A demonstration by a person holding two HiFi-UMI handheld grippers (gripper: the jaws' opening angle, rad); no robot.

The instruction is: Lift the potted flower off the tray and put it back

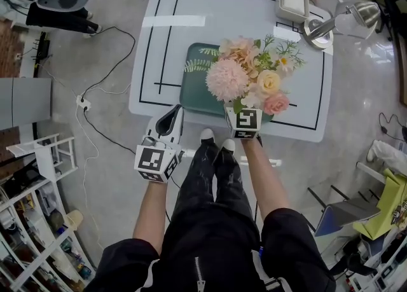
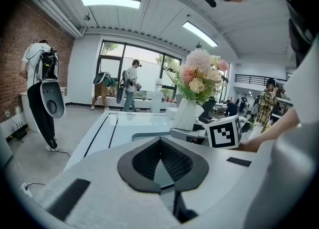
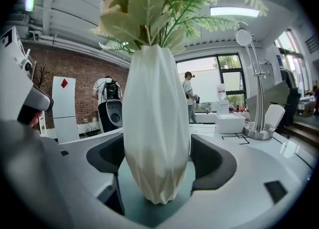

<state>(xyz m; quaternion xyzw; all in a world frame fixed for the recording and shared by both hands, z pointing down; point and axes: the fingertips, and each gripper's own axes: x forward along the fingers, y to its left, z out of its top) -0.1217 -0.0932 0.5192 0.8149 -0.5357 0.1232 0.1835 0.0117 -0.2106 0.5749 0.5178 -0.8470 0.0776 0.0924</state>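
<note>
The potted flower is a pink and cream bouquet point(image 1: 251, 77) in a white faceted vase point(image 3: 157, 123). It stands on the dark green tray point(image 1: 197, 84) in the middle of the white table point(image 1: 152, 55). My right gripper point(image 3: 157, 155) reaches in from the table's near edge, and its dark pads point(image 3: 209, 160) press both sides of the vase low down. The vase's foot rests on the tray. In the head view the blooms hide those jaws; only the marker cube point(image 1: 246, 121) shows. My left gripper point(image 1: 175, 114) hovers shut and empty at the near edge, left of the tray.
A desk lamp point(image 1: 337, 20) and a white box point(image 1: 292, 3) stand at the table's far right corner. Tape strips point(image 1: 173, 21) lie on the top. A cable and power strip point(image 1: 81, 102) run over the floor to the left. Several people stand in the background point(image 2: 130, 83).
</note>
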